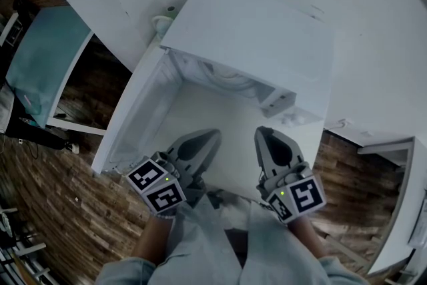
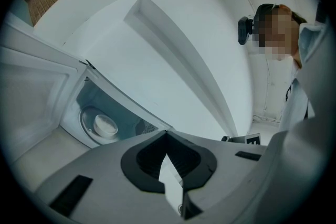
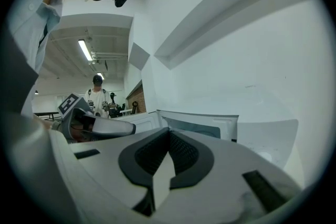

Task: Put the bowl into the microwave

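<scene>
While the bowl (image 2: 105,124) sits on the round plate (image 2: 84,115) inside the microwave (image 1: 253,30), straight ahead of both tools, the left gripper (image 1: 212,138) and right gripper (image 1: 262,133) are shut and hold nothing. The open door (image 1: 137,117) sticks out on the left, nearest the left gripper.

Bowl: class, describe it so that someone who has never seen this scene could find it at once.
Start at the white microwave with its door swung open. Look into its cavity: the bowl sits on the round turntable. It is small, round and white, the only dish inside.
</scene>
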Demonstrator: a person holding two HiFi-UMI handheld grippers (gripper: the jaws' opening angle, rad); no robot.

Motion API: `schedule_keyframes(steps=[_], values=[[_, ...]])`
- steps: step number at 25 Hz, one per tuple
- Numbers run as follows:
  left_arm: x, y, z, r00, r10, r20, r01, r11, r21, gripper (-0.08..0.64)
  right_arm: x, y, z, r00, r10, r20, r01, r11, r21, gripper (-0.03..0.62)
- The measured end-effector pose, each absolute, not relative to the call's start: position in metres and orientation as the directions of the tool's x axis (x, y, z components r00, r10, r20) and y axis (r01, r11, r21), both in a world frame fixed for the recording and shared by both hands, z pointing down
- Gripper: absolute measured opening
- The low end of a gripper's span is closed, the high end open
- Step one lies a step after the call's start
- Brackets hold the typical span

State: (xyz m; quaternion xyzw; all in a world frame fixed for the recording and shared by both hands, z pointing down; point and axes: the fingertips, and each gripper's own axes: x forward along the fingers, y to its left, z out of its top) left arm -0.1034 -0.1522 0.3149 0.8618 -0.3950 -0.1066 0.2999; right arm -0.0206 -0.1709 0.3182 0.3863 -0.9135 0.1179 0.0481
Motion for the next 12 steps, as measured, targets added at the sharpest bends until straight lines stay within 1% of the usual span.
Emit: schedule_keyframes(steps=[12], values=[[-0.105,-0.149,0.32,0.668,-0.741,0.069,-0.618,-0.5,0.607,-0.002,-0.033,-0.165,0.326,-0.733,-0.649,0.203,-0.68,0.712,-0.176,0.0]])
